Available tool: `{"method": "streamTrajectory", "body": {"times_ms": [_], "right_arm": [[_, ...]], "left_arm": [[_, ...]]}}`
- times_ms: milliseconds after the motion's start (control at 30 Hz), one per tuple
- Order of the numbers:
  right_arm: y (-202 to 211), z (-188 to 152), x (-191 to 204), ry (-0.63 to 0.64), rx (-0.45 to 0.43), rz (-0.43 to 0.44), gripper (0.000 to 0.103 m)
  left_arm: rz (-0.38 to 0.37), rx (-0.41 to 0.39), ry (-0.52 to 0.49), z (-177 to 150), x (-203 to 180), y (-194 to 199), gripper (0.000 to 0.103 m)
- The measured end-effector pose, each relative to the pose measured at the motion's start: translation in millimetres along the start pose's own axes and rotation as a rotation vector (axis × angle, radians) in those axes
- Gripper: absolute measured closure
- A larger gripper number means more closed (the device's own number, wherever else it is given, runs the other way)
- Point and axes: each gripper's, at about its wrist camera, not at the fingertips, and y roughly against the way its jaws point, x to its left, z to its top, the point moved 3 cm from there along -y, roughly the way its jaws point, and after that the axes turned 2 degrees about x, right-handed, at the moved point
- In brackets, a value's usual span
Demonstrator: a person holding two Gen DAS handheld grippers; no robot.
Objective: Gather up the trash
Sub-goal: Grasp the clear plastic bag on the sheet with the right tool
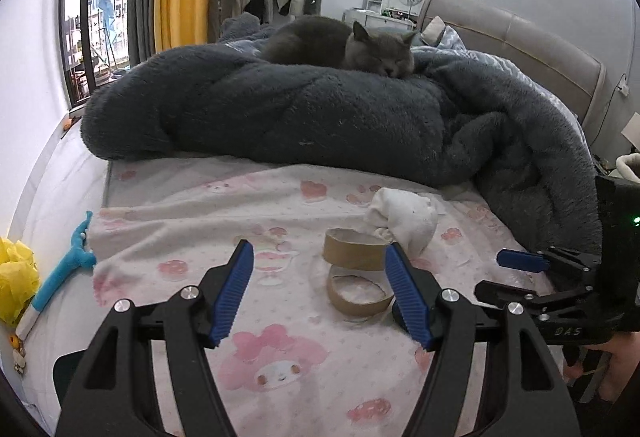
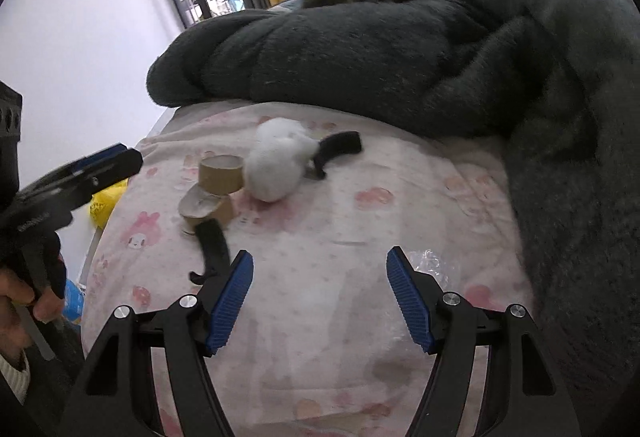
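— Two brown cardboard tape cores (image 1: 352,249) are what I see on the pink cartoon-print bedsheet (image 1: 280,377); one stands upright, the other (image 1: 358,295) lies tilted against it, nearer my camera. How do they look from your side?

— Same pair, left of centre. A crumpled white tissue wad (image 2: 276,165) touches the upright core, and a piece of clear crinkled plastic film (image 2: 430,265) lies just beyond my right finger.

— My left gripper (image 1: 320,289) hangs above the sheet with its blue ribbed pads wide apart and nothing between them; the tilted core sits just ahead of the right pad.

— My right gripper (image 2: 320,297) is spread as well, empty, over bare sheet. Two black curved strips (image 2: 212,245) lie near the cores and the tissue.

— A grey cat (image 1: 352,45) rests on the dark grey fluffy blanket (image 1: 280,117) behind everything.
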Motion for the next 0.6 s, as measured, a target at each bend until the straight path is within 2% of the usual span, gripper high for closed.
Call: {"method": "streamTrajectory", "body": {"times_ms": [433,600], "right_arm": [[13,-8,-32,-0.005,-0.032,-0.027,0.033],[10,-13,-42,0.048,0.001,-0.143,0.040]], "left_arm": [[0.001,0.016,-0.026,0,-25,-33,0.031],[-0.003,0.025,-0.036,-1,-32,-43,0.031]]}}
